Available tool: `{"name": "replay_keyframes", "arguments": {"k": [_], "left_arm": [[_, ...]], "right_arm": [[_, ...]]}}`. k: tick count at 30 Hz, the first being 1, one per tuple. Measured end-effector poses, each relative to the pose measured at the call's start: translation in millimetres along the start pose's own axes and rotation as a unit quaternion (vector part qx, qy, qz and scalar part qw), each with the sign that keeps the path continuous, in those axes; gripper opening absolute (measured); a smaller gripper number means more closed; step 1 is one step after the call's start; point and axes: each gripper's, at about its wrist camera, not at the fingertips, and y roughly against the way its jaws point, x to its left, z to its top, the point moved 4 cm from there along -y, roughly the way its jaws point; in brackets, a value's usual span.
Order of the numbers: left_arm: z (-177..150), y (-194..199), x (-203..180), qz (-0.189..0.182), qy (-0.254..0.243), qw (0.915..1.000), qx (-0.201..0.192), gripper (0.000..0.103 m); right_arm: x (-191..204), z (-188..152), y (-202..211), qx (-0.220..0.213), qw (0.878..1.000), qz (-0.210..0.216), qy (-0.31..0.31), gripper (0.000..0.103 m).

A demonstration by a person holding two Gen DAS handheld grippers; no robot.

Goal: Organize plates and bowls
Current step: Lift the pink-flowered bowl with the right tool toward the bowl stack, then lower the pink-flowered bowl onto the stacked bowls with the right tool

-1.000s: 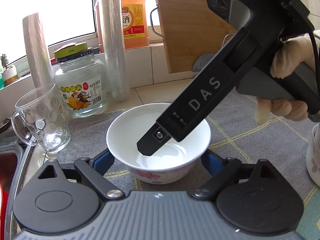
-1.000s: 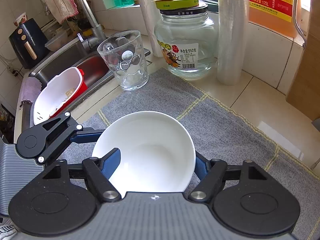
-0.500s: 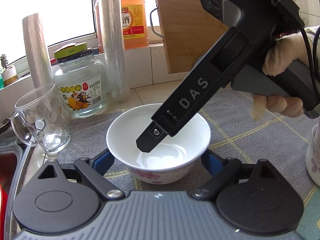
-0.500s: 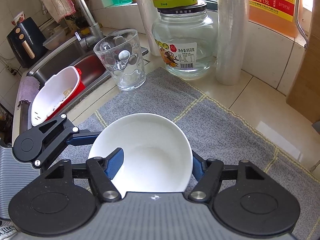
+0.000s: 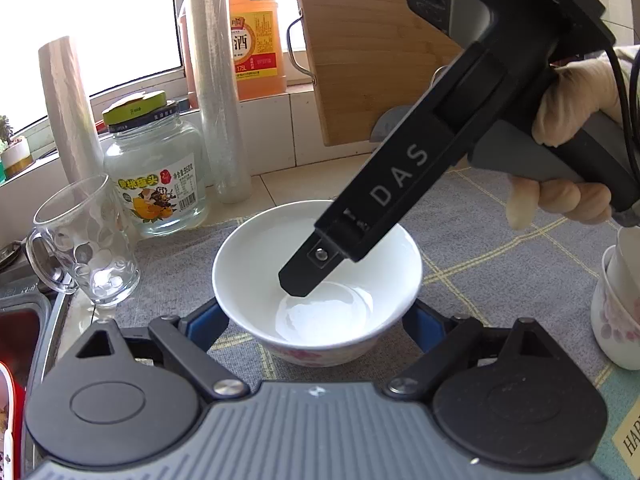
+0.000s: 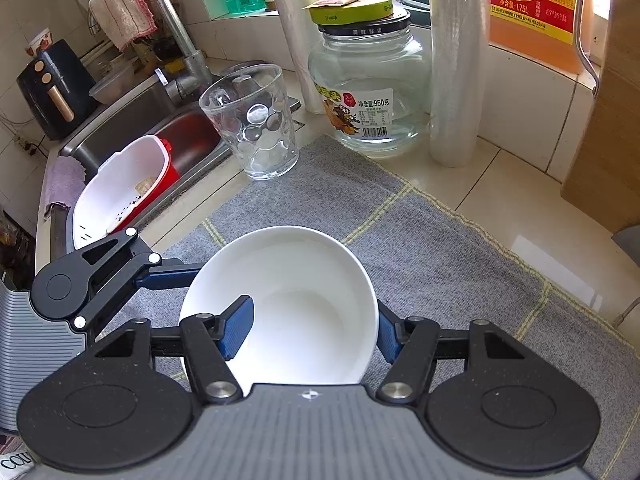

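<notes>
Currently: white bowl [image 6: 288, 304] on the grey mat [image 6: 440, 256], right gripper [image 6: 312, 330] clamped across its near wall, one pad inside, one outside, jaws just closed. Left gripper [image 5: 316, 320] spread wide, fingers flanking the bowl's sides; contact unclear. Progress: early, bowl gripped, not lifted. Floral cups [image 5: 616, 312] right of the left gripper, cut off; destination and plates unseen.

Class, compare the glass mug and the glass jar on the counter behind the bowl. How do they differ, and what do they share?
The glass mug is open-topped; the glass jar wears a green lid. The mug has a side handle and dimpled walls; the jar has smooth walls and a printed label. The mug stands nearer the sink. Both are clear, upright and look empty.
</notes>
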Motion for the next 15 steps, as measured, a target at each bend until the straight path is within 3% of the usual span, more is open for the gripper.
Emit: {"name": "replay_keyframes", "arguments": {"k": [15], "left_arm": [[7, 53, -31, -0.037, -0.022, 0.9989, 0.017, 0.093]], "right_arm": [[33, -32, 55, -0.007, 1.0, 0.004, -0.012, 0.068]]}}
